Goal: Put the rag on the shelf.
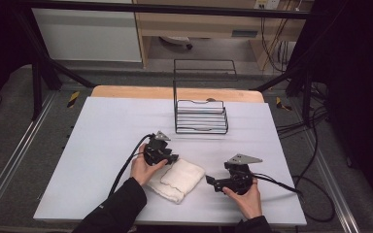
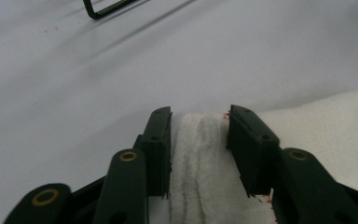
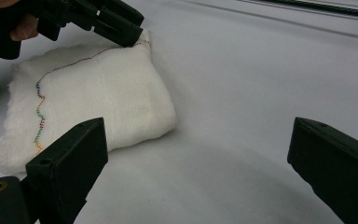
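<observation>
A person's two forearms reach in over a white worktop, each hand holding a black two-jaw gripper. The left hand angles the left gripper down and to the right onto the near-left corner of a folded white towel. In the left gripper view, its jaws stand narrow on either side of a bunched ridge of the cloth, which rises between them; the right pad appears to touch the fabric, but whether both pads press on it cannot be told.

The right hand holds the right gripper low and level, pointing left toward the towel's right edge and stopping just beside it. In the right gripper view its jaws are spread wide with bare worktop between them.

The towel lies flat on the worktop between the two grippers, near the person's edge. It is a thick, soft, loosely woven cloth, folded into a rough rectangle, with a wavy line of multicoloured stitching along one hem. A black wire rack stands well apart from it, toward the far side of the worktop.
</observation>
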The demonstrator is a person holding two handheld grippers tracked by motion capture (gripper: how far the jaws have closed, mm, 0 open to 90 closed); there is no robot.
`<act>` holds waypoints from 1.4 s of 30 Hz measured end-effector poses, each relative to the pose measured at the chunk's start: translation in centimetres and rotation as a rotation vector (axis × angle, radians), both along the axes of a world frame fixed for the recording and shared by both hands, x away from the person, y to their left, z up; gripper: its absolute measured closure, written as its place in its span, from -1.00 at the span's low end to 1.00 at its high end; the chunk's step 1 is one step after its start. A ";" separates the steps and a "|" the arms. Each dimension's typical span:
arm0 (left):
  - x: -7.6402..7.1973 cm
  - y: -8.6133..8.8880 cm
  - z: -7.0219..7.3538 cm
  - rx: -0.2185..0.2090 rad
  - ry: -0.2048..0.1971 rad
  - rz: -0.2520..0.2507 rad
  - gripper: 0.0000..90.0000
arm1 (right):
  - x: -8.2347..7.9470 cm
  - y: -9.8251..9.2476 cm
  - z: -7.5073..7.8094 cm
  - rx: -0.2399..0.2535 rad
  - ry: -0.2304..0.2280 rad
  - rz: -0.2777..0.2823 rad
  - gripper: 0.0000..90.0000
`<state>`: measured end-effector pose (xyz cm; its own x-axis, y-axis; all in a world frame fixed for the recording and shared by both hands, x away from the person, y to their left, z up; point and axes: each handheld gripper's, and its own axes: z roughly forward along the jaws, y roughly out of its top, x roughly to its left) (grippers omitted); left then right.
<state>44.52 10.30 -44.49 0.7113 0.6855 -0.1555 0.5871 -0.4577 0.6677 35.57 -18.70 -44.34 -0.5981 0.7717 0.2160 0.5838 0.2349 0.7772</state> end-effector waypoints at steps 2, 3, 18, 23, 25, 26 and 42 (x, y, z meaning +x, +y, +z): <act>-0.1 -0.1 0.0 -0.007 0.007 0.000 0.43 | 0.0 0.2 0.0 0.001 0.001 0.004 -0.87; -0.1 -0.1 0.0 -0.010 0.010 -0.006 0.47 | -0.1 0.3 0.1 0.002 0.008 -0.002 -0.87; -0.6 -0.4 -0.1 0.000 -0.009 -0.011 0.69 | 0.9 2.5 -0.3 -0.027 0.022 -0.024 -0.41; -0.7 -0.5 -0.1 0.012 -0.025 -0.021 0.69 | 1.8 3.9 -0.7 -0.047 0.037 -0.052 -0.26; -0.8 -0.6 -0.1 0.018 -0.035 -0.020 0.69 | 1.9 4.0 -0.9 -0.054 0.042 -0.066 -0.18; -0.8 -0.6 -0.1 0.022 -0.037 -0.023 0.69 | 1.9 4.0 -1.0 -0.061 0.043 -0.068 -0.15; -0.6 -0.3 -0.2 -0.007 -0.018 -0.026 0.69 | 1.7 4.2 -1.1 -0.018 0.127 -0.057 0.56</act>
<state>43.96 9.99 -44.71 0.7313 0.6660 -0.1471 0.5632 -0.4679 0.6811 37.28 -14.46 -45.41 -0.5222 0.8079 0.2732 0.6899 0.2118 0.6923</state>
